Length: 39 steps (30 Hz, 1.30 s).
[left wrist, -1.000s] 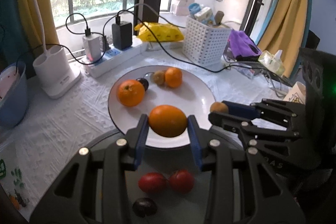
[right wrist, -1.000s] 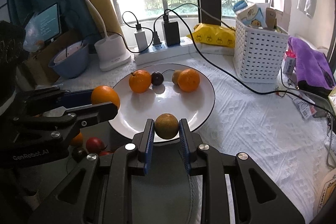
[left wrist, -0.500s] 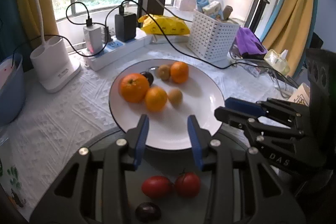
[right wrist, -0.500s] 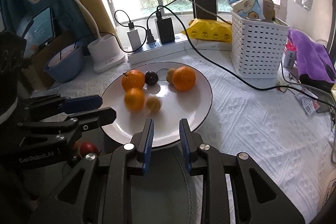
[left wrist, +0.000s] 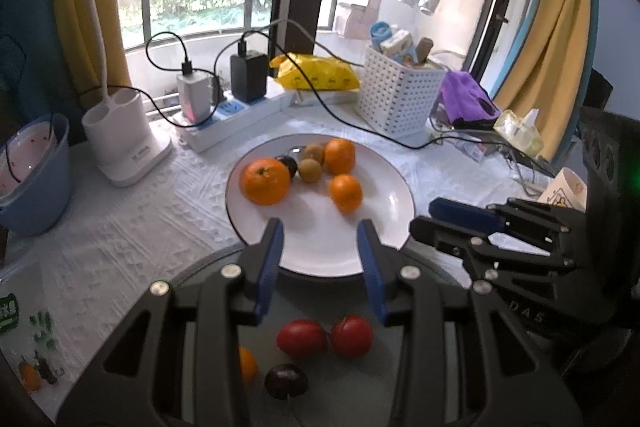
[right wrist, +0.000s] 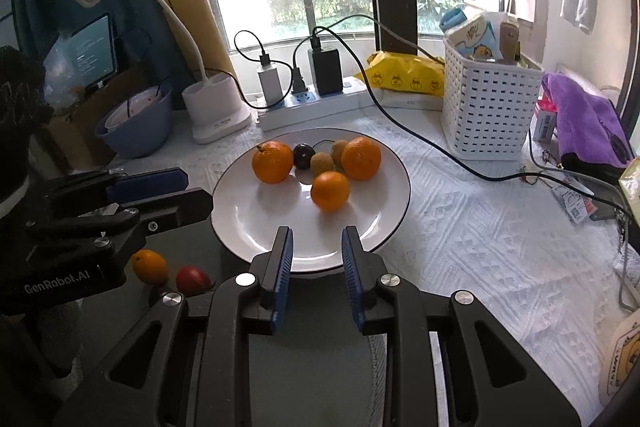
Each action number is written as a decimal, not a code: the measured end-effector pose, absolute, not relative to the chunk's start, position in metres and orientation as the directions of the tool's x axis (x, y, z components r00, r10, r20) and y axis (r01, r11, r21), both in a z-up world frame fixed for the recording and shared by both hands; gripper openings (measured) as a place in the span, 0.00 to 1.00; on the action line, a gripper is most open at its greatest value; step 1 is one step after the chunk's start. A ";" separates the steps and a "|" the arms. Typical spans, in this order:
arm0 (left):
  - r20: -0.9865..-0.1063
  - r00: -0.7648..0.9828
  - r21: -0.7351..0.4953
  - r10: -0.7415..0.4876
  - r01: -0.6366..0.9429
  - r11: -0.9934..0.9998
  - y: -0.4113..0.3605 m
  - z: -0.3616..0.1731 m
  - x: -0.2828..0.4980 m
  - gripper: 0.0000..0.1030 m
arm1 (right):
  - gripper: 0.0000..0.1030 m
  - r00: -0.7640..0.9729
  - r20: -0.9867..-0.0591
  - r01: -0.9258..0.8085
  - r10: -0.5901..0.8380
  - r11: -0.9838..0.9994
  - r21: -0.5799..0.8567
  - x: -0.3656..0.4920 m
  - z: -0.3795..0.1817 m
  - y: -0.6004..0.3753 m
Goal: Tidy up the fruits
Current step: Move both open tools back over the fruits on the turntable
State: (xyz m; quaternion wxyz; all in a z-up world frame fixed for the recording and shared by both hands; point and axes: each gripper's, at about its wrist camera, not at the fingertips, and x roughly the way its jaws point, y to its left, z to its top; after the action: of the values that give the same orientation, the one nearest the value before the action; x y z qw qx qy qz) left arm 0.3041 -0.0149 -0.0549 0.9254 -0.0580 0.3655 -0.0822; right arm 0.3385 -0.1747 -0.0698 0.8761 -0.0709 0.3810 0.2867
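Left gripper (left wrist: 320, 233) spread wide, blue pads apart with nothing between them, hovering over the near rim of the white plate (left wrist: 384, 227) without touching any fruit. Right gripper (right wrist: 316, 241) likewise released and empty, pads set narrower, poised above the plate's near edge (right wrist: 248, 215); seen from the left view as a dark claw (left wrist: 424, 217) at the plate's right side.

On the far half of the plate: large orange (right wrist: 273, 162) at left, stem end tipped up and toward the far left; dark plum (right wrist: 303, 156) just beside it on the right; kiwi (right wrist: 322, 164) next, rounded, long axis not clear; second kiwi (right wrist: 339, 151) behind, mostly hidden; big orange (right wrist: 361, 158) at far right of the cluster; smaller orange (right wrist: 330, 191) nearer, touching or just shy of the kiwi, cannot tell which.

On the dark round tray (left wrist: 328, 383) near and below the left gripper: two red tomatoes (left wrist: 302, 338) side by side, the right one (left wrist: 352, 336) touching it, long axes roughly left to right; a dark plum (left wrist: 286, 381) nearer still; a small orange (left wrist: 247, 365) partly hidden behind the left finger.

Farther back: power strip (right wrist: 316, 103) with chargers, white basket (right wrist: 488, 107) at right, lamp base (right wrist: 216, 107) and blue bowl (right wrist: 138, 131) at left
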 end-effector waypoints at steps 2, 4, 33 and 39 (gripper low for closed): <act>-0.660 0.726 -0.167 -0.194 0.111 0.980 -0.014 -0.052 0.300 0.38 | 0.26 0.550 -0.704 -0.558 0.449 0.825 0.090 0.336 -0.067 -0.174; -0.653 0.732 -0.166 -0.194 0.111 0.980 -0.013 -0.049 0.296 0.38 | 0.26 0.556 -0.700 -0.558 0.448 0.825 0.085 0.331 -0.063 -0.173; -0.602 0.786 -0.185 -0.137 0.030 0.982 0.027 -0.039 0.206 0.39 | 0.26 0.577 -0.671 -0.616 0.467 0.788 0.019 0.256 -0.038 -0.142; -0.616 0.776 -0.188 -0.131 0.017 0.982 0.028 -0.051 0.191 0.39 | 0.26 0.564 -0.680 -0.628 0.468 0.778 0.015 0.242 -0.042 -0.139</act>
State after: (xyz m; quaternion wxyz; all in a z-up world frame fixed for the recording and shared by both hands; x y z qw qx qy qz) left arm 0.1909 0.0276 -0.0508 0.9385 -0.0861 0.3320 -0.0393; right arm 0.2417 -0.1391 -0.0422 0.8767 -0.1154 0.3467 0.3127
